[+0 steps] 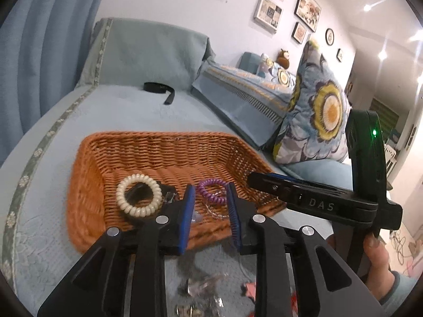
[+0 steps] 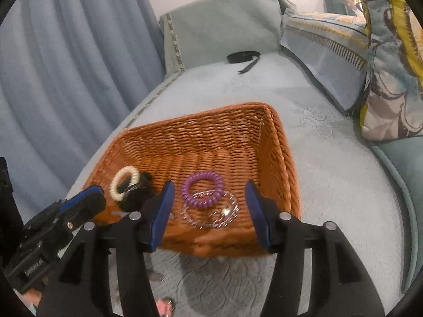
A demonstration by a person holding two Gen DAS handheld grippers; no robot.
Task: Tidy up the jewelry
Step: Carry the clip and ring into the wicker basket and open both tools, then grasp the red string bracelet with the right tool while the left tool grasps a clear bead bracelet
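- The wicker basket (image 1: 169, 155) (image 2: 238, 137) sits on a pale blue bedspread (image 1: 127, 111) (image 2: 330, 185); it serves as the landmark.
- Inside the basket: a cream coil band (image 1: 139, 195) (image 2: 124, 183) at its left, resting on a dark item too blurred to identify; a purple coil band (image 1: 213, 190) (image 2: 203, 189) nearer the middle; a clear beaded bracelet (image 2: 210, 212) touching the purple band on the near side.
- The right wrist view alone shows the bracelet whole; the left wrist view alone shows loose, blurred trinkets (image 1: 203, 288) on the bedspread in front of the basket, and wall pictures (image 1: 268, 13) beyond it.
- A black strap (image 1: 158, 89) (image 2: 243, 58) lies well behind the basket.
- Left gripper (image 1: 211, 214) (image 2: 87, 198): over the basket's near rim, fingers apart, holding nothing; the purple band shows between them.
- Right gripper (image 2: 208, 214) (image 1: 267, 182): also at the near rim, fingers widely spread, empty, with the purple band and bracelet between them.
- A hand (image 1: 378, 261) grips the right gripper's handle, to the basket's right.
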